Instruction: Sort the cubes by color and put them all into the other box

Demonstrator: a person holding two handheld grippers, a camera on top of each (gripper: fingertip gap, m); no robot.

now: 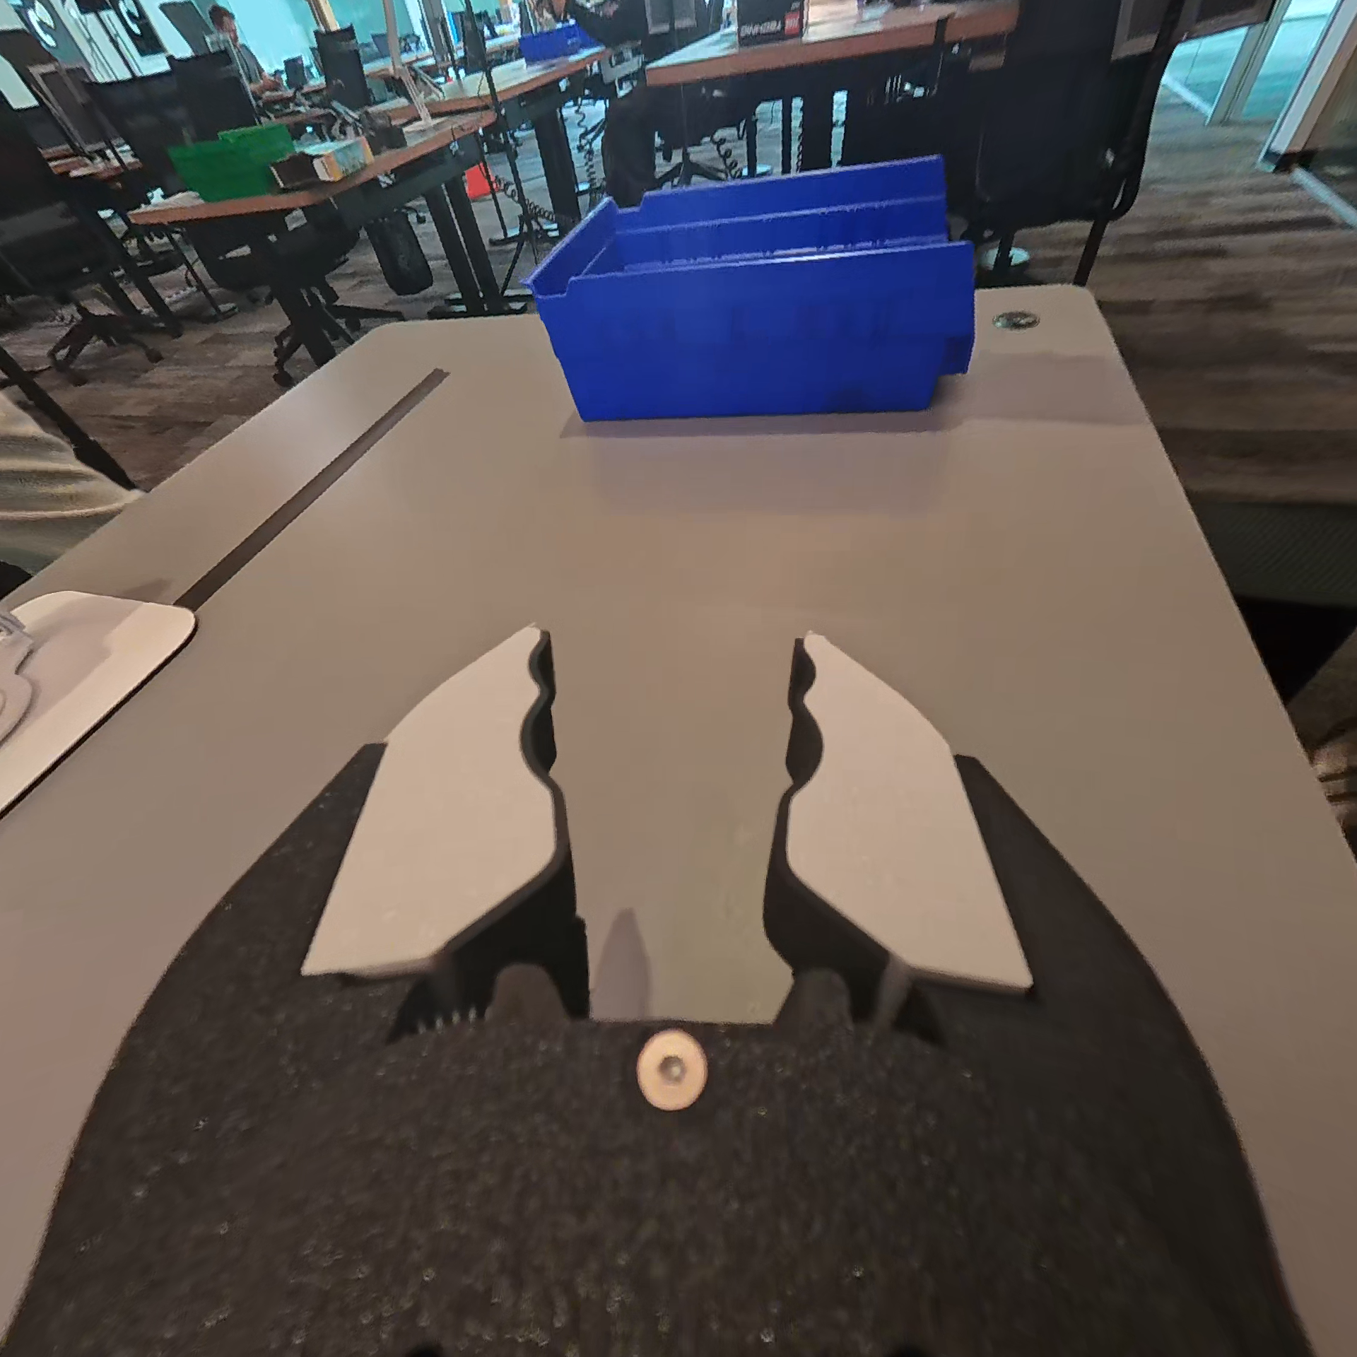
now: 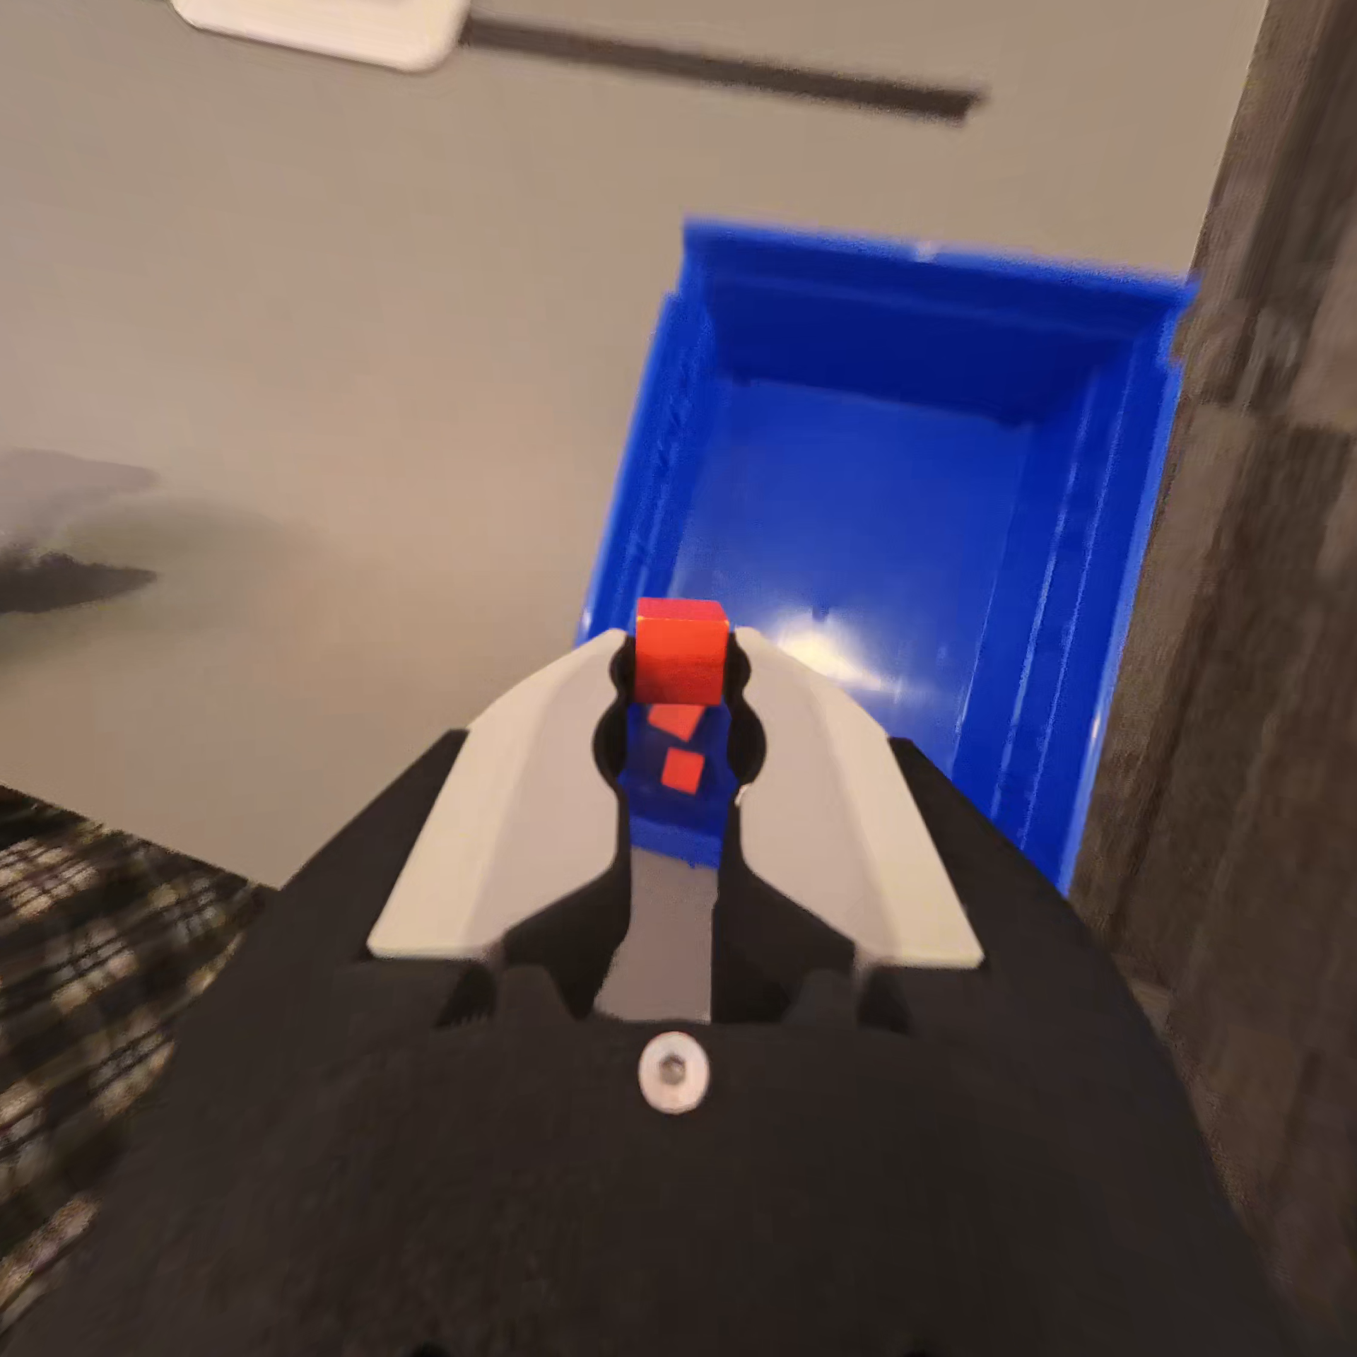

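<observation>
Red cube point(image 2: 680, 650), pinched at tips of right gripper point(image 2: 680, 653) above near end of blue box point(image 2: 866, 529) w/ two red cubes point(image 2: 679, 749) below: prob. light, rigid, smooth—grip flat opposite faces; left gripper point(image 1: 672, 646) wide apart, empty.

The right gripper point(image 2: 680, 646) hides the bin's point(image 2: 866, 514) near wall — two red cubes point(image 2: 679, 749) below show only partly. Bin edges blur.

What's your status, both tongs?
Left tongs open, empty. Right tongs shut on small red cube above blue plastic bin. Two red cubes inside. Nothing blocking.
</observation>
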